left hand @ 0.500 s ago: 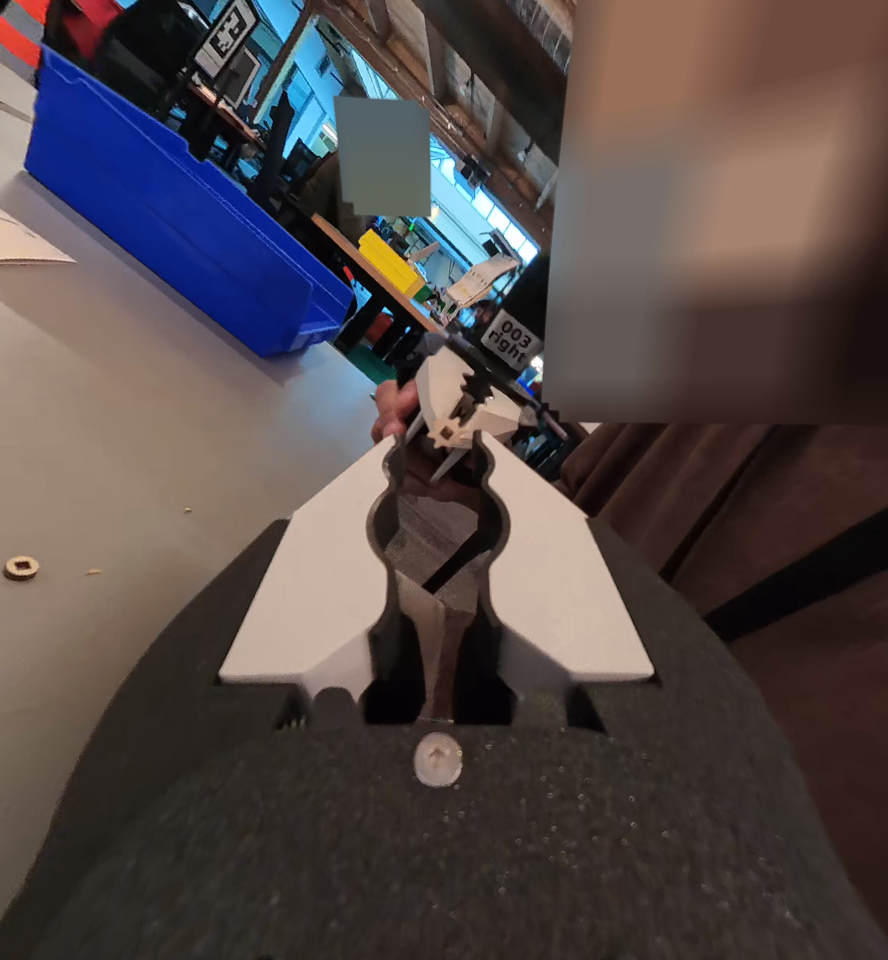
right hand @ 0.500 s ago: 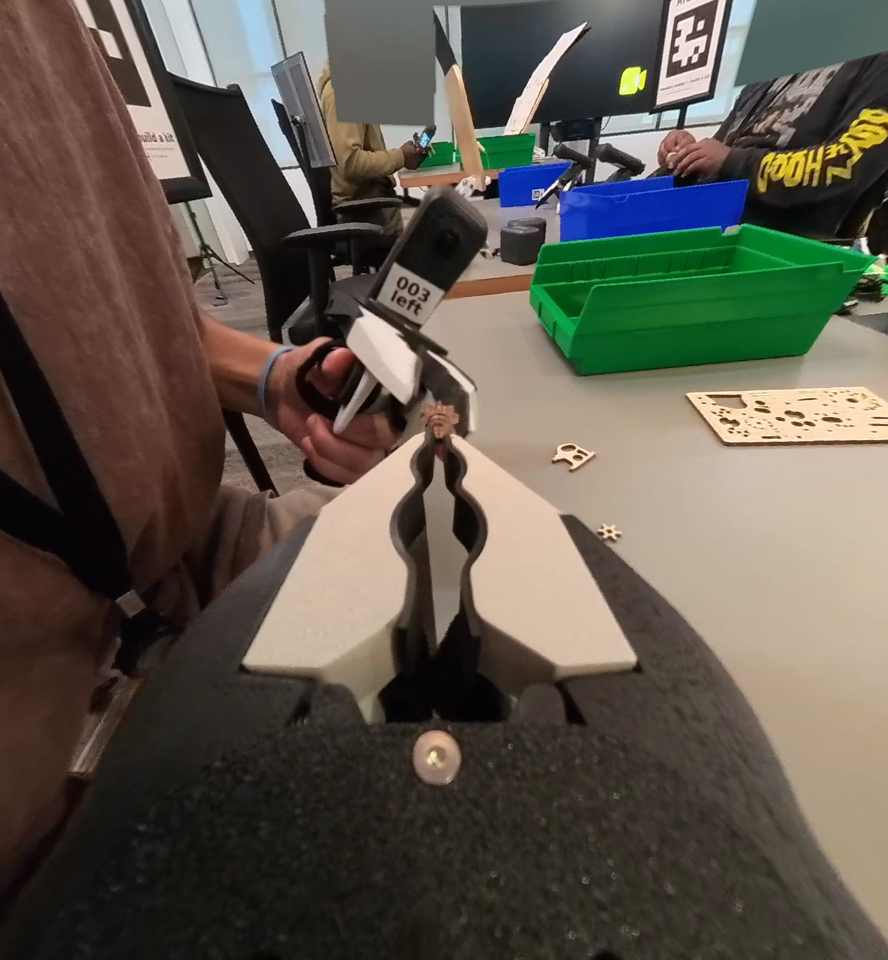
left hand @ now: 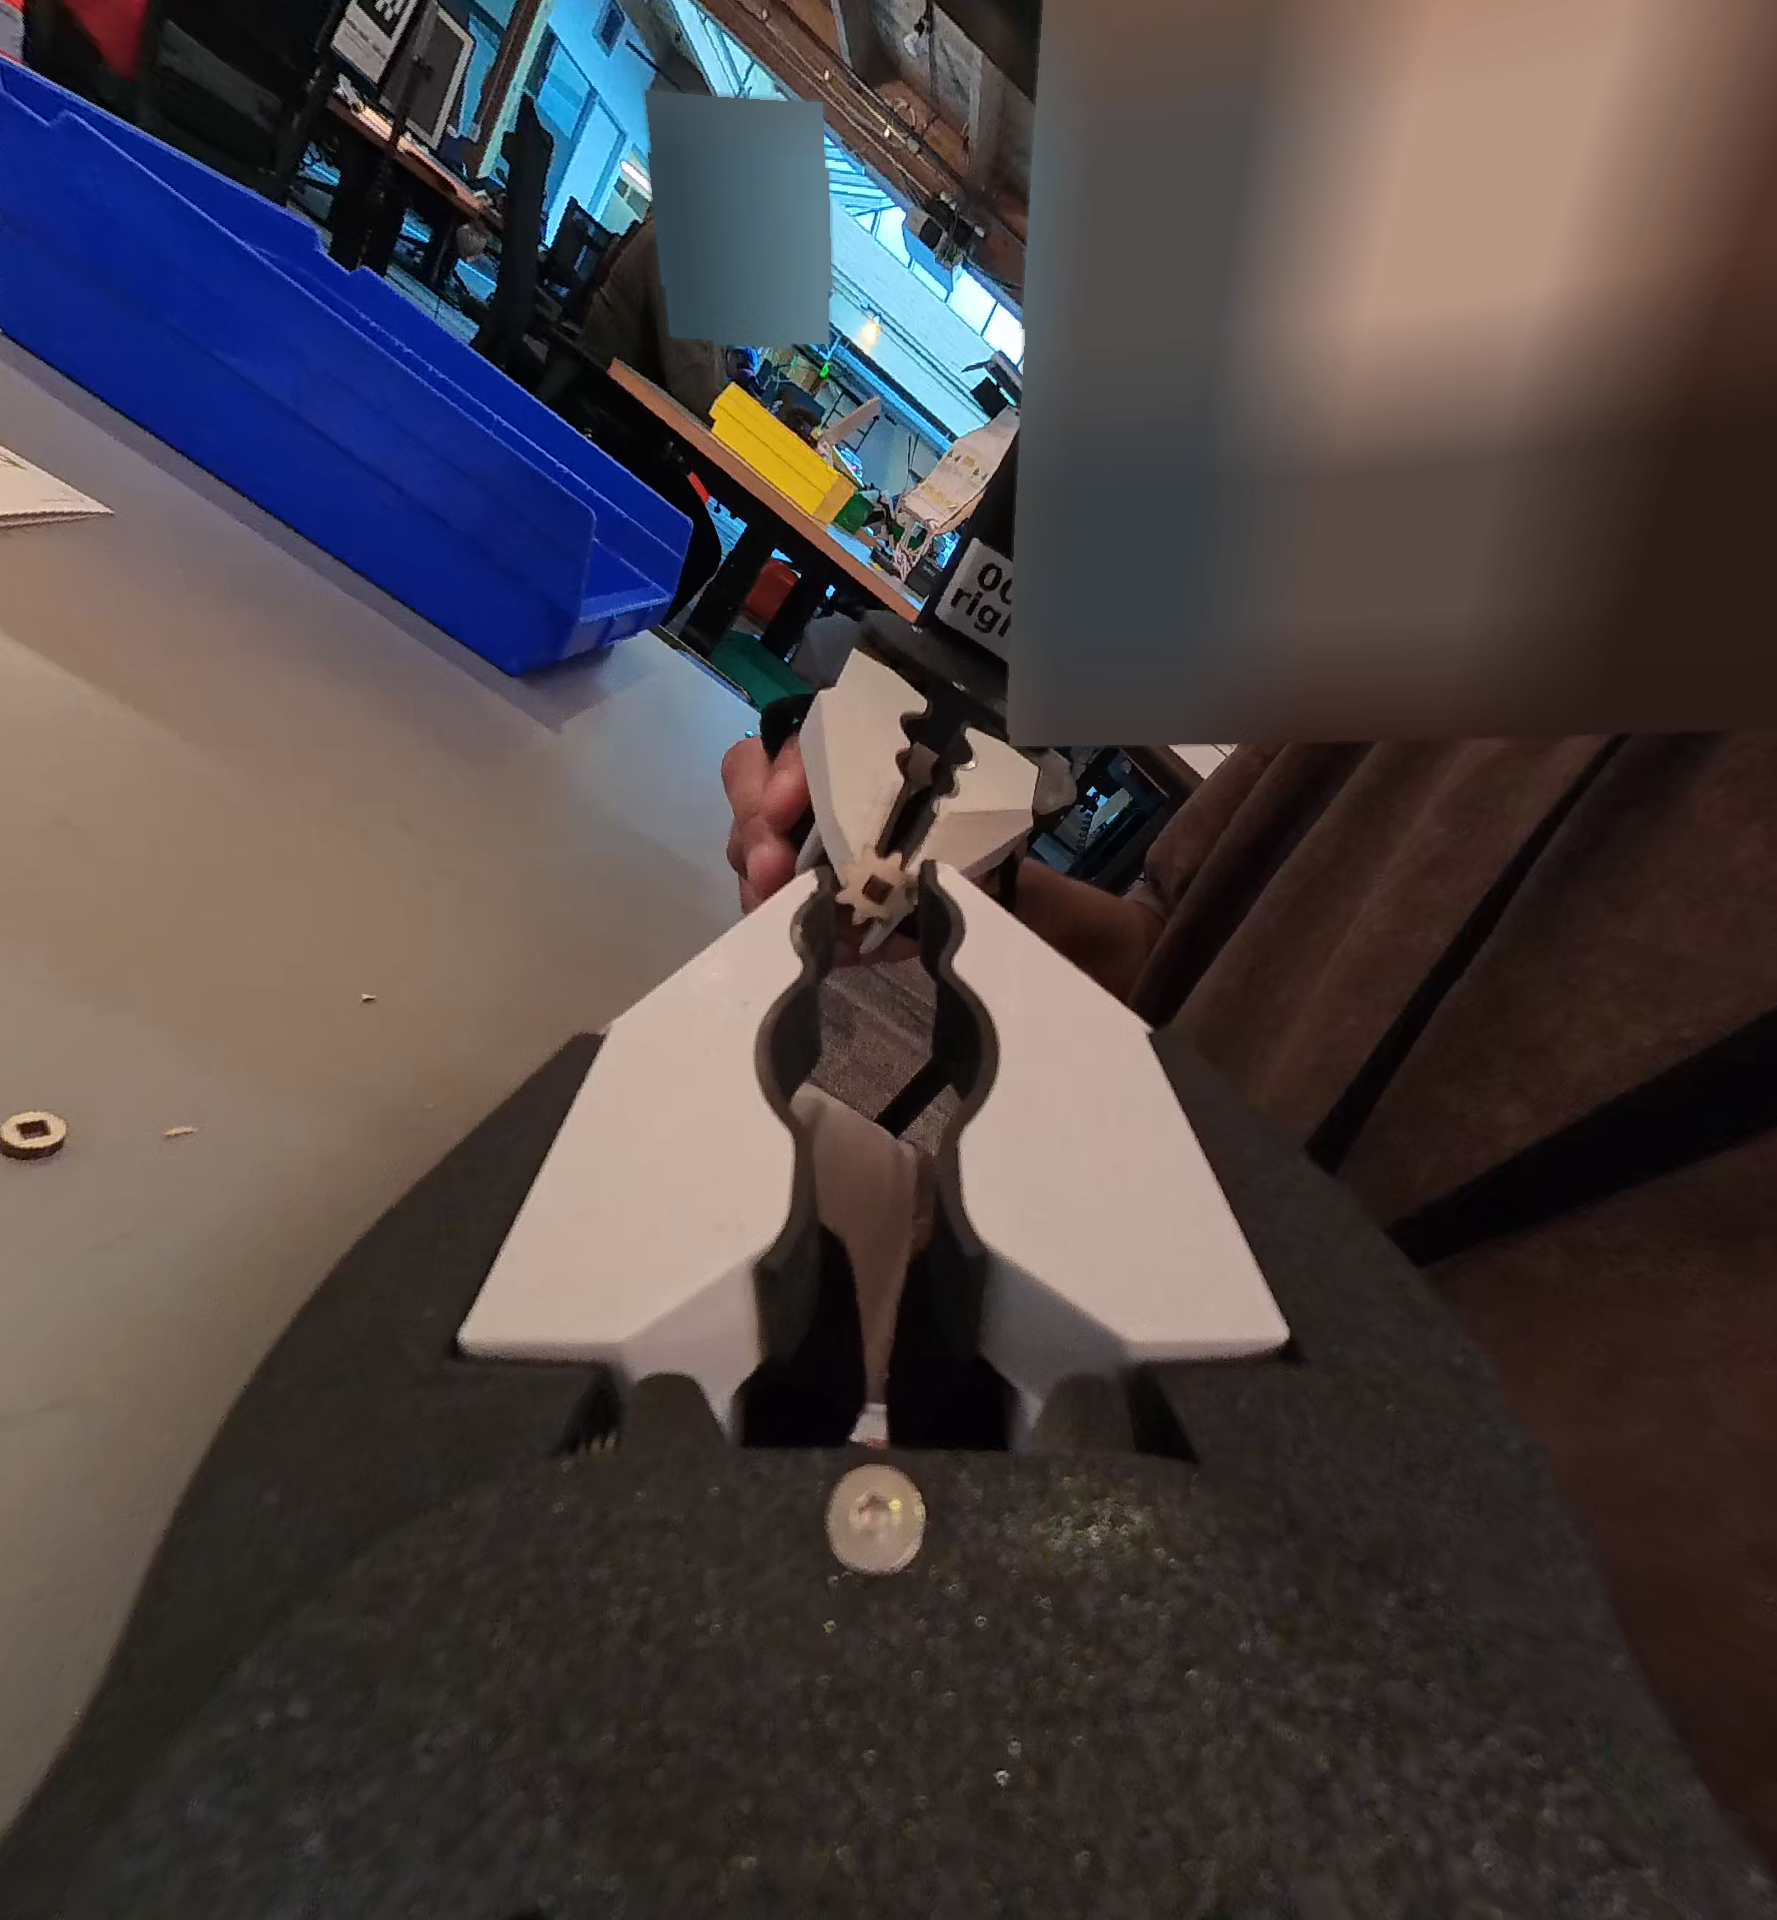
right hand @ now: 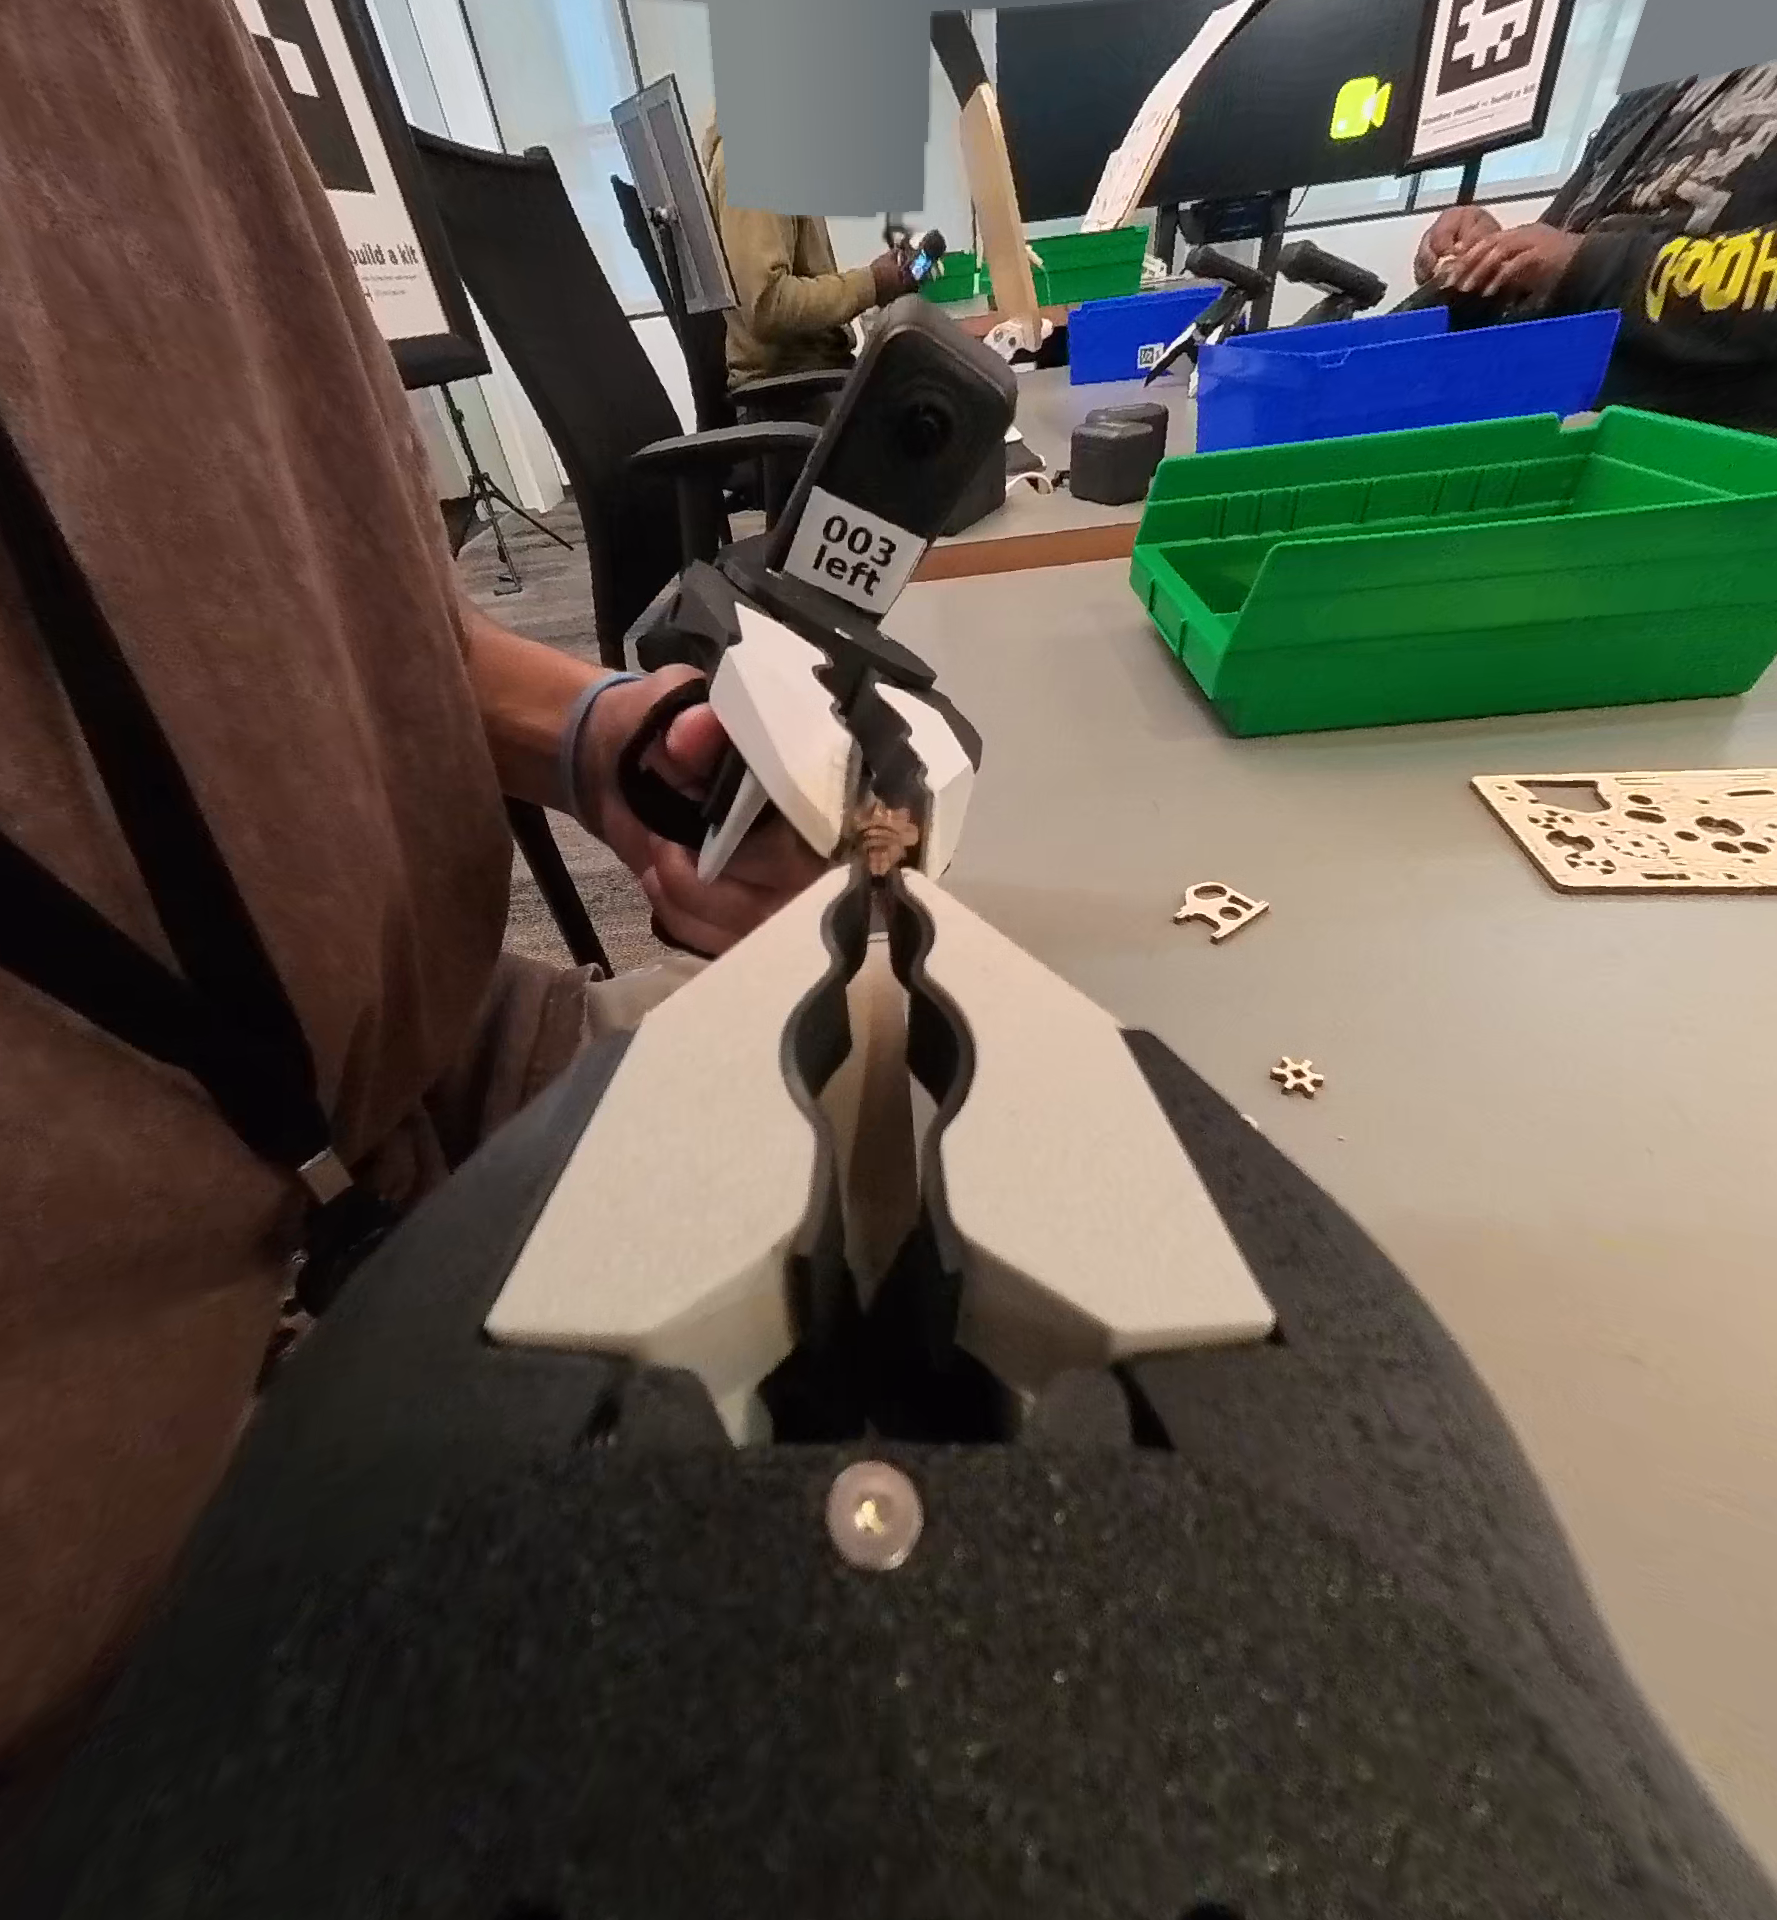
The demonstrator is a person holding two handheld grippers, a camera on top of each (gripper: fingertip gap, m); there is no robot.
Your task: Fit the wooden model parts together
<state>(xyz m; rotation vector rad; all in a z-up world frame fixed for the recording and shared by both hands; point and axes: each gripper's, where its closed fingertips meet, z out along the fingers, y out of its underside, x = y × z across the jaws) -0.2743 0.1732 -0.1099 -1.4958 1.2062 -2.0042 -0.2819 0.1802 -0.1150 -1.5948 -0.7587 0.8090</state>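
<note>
A small wooden gear [left hand: 873, 891] with a square hole sat at the meeting point of the two tools, held up in the air in front of the person's brown top, clear of the grey table [left hand: 240, 831]. We saw the right gripper [left hand: 889, 883] pinching it at its tips in the left wrist view, its fingers drawn tight around the toothed rim. Our left gripper [left hand: 871, 904] pointed its tips straight at the gear; its fingers stood close together, and in the right wrist view a small wooden part [right hand: 882, 834] showed at its tips, though we could not tell whether it was clamped there. Whether the two pieces had begun to seat was also hidden by the fingers. We judged the fitting to be under way but unfinished. Much remained on the table: a round washer-like disc [left hand: 31, 1134], a cut-out piece [right hand: 1219, 908], a tiny star-shaped gear [right hand: 1296, 1074] and the punched wooden sheet [right hand: 1684, 829]. A blue bin [left hand: 323, 416] and a green bin [right hand: 1486, 613] stood farther back.
</note>
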